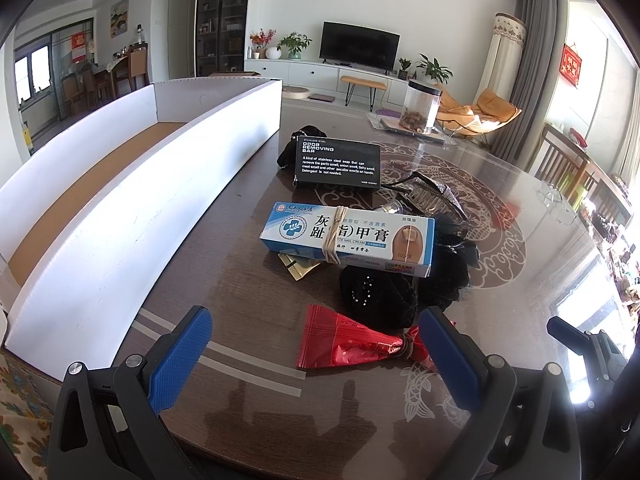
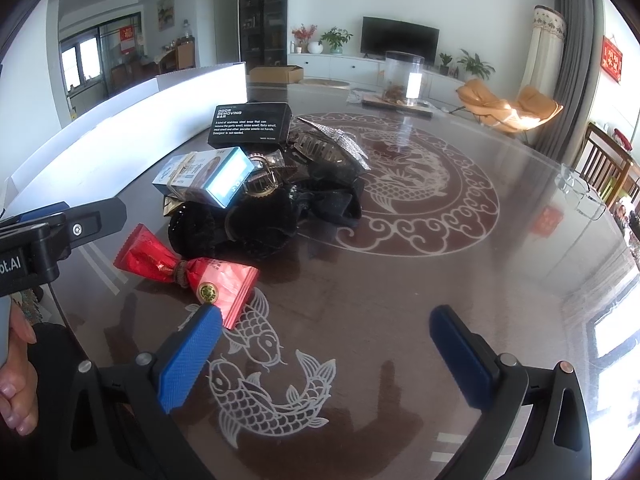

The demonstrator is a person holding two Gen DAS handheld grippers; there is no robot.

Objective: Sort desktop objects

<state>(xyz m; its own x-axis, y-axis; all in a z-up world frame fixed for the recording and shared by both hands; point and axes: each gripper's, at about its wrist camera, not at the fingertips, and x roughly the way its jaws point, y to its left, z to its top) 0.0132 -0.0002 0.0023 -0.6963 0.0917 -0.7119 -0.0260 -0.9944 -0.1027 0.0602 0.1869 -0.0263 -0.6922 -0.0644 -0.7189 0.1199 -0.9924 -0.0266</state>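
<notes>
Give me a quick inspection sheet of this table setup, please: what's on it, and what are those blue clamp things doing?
Surface: dark glossy table with a pale fish pattern.
Job's things: nail cream box atop a pile of black fabric; black soap box; silver hair clip; red wrapper nearest the left gripper; long white tray, nothing seen inside.
Clutter: clear jar at the far edge.
Grippers: left gripper and right gripper both open, blue fingers holding nothing.
Cables: nothing seen.
Surroundings: living room with television, plants, orange chairs.
</notes>
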